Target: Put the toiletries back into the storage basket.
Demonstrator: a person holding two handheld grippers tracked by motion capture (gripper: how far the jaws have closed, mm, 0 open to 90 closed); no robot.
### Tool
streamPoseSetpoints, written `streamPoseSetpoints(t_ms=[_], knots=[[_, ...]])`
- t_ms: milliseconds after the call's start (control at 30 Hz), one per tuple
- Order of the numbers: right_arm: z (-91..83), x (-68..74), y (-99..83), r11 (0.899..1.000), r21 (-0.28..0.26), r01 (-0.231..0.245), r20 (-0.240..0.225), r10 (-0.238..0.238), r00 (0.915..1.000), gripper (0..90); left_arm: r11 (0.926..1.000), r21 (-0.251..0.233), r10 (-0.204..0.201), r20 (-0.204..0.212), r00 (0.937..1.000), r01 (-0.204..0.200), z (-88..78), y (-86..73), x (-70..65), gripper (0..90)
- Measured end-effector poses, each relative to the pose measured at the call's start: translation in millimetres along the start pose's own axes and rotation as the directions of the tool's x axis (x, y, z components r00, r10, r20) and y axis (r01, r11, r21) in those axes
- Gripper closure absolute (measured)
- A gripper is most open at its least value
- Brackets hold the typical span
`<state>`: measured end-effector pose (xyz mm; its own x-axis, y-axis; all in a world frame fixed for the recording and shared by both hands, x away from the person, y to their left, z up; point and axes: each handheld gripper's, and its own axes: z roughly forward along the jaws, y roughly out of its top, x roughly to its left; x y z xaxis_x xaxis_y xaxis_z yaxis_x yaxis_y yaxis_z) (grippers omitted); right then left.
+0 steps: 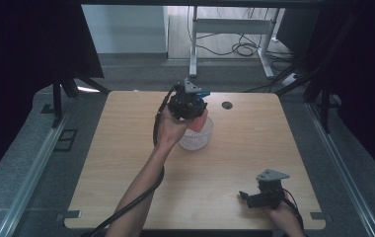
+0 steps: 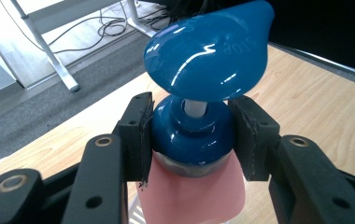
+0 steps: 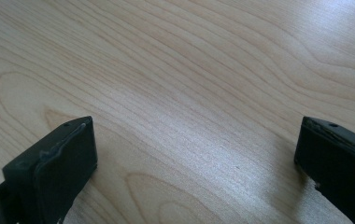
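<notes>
Left hand-held gripper (image 2: 192, 135) clamped on the blue collar of a pink pump bottle (image 2: 192, 196), just under its blue pump head (image 2: 210, 51); in the high view the bottle (image 1: 199, 122) hangs at the near rim of a white mesh basket (image 1: 198, 139) that stands mid-surface. Whether its base is already inside the basket cannot be told. Judged stage: bottle grasped and carried to the basket; lowering and release are left. Right hand-held gripper (image 1: 254, 197) rests near the front right edge of the surface (image 1: 254, 143), jaws wide apart with only bare wood between them. Open room lies all around the basket; a dark round hole (image 1: 227, 105) sits near the far edge, well apart from the work.
</notes>
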<state>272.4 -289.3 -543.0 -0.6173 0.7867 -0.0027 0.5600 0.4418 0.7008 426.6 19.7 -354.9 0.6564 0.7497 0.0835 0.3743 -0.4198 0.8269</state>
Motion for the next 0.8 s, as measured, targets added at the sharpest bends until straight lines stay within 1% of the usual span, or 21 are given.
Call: streamPoseSetpoints(t_ms=[33, 167, 267, 300, 433, 500, 800], knots=[[-0.1, 0.1, 0.0, 1.0, 0.001, -0.002, 0.0, 0.002, 1.0, 0.0, 1.0, 0.007, 0.0, -0.004, 1.0, 0.001, 1.3, -0.7, 0.8, 53.0], [0.0, 0.1, 0.0, 1.0, 0.001, -0.001, 0.0, 0.001, 1.0, 0.0, 0.9998, 0.001, -0.018, -0.006, 0.9998, 0.018, 8.3, -5.6, 3.0, 53.0], [0.1, 0.1, 0.0, 1.0, -0.001, 0.0, -0.001, 0.0, 1.0, 0.0, 0.9998, 0.002, -0.021, -0.008, 0.9997, 0.021, 13.4, -9.9, 3.2, 53.0], [0.1, 0.1, 0.0, 1.0, 0.0, 0.002, -0.002, -0.002, 1.0, 0.0, 0.9996, 0.002, -0.029, -0.006, 0.9996, 0.029, 16.5, -12.6, 2.8, 53.0], [0.1, 0.1, 0.0, 1.0, 0.0, 0.003, -0.002, -0.003, 1.0, 0.0, 0.9994, 0.009, -0.033, 0.002, 0.9994, 0.033, 20.4, -16.6, 2.5, 53.1], [0.1, -0.1, 0.0, 1.0, 0.001, 0.006, -0.002, -0.006, 1.0, 0.0, 0.9991, 0.007, -0.042, 0.006, 0.9991, 0.042, 23.1, -19.4, 1.4, 53.0], [0.1, 0.1, 0.1, 1.0, 0.001, 0.003, -0.004, -0.003, 1.0, 0.0, 0.9985, 0.029, -0.047, 0.013, 0.9988, 0.047, 33.4, -30.0, 0.2, 53.0]])
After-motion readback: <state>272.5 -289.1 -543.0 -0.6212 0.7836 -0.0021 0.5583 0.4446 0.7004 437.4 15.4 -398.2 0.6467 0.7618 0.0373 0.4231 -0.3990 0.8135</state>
